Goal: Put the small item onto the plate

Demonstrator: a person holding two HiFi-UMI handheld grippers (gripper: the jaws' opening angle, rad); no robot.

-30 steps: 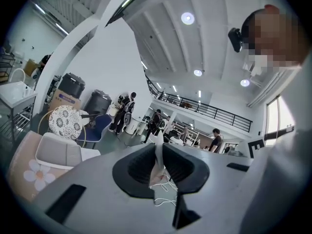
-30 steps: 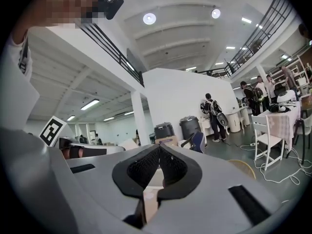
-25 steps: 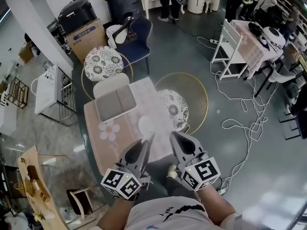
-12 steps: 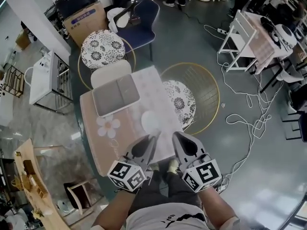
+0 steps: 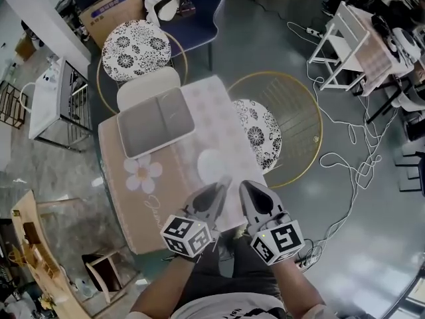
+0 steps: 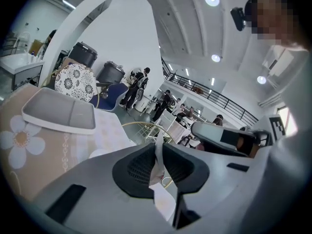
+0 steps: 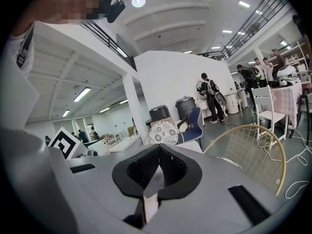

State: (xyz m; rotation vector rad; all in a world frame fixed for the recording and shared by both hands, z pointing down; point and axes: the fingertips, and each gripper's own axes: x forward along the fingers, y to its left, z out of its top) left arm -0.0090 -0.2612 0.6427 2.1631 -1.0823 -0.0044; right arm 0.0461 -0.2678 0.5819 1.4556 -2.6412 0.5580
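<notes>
Left gripper (image 5: pixel 220 186): clenched on a thin pale small item (image 6: pixel 158 154), held just near of the plate (image 5: pixel 210 163); right gripper (image 5: pixel 244 188): jaws together, empty. Advised: carry far over plate centre, lower, then release.

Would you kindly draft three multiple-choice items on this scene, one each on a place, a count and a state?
1. Where is the grey tray? A on the table, beyond the white plate; B on the floor; C against a wall.
2. How many round patterned seats stand by the table? A one; B two; C four.
3. The right claw is: A wide open; B shut, empty; C clamped on the plate.
Key: A, it lies on the tabletop past the plate; B, one behind the table, one at its right; B, its pads meet with nothing between.
</notes>
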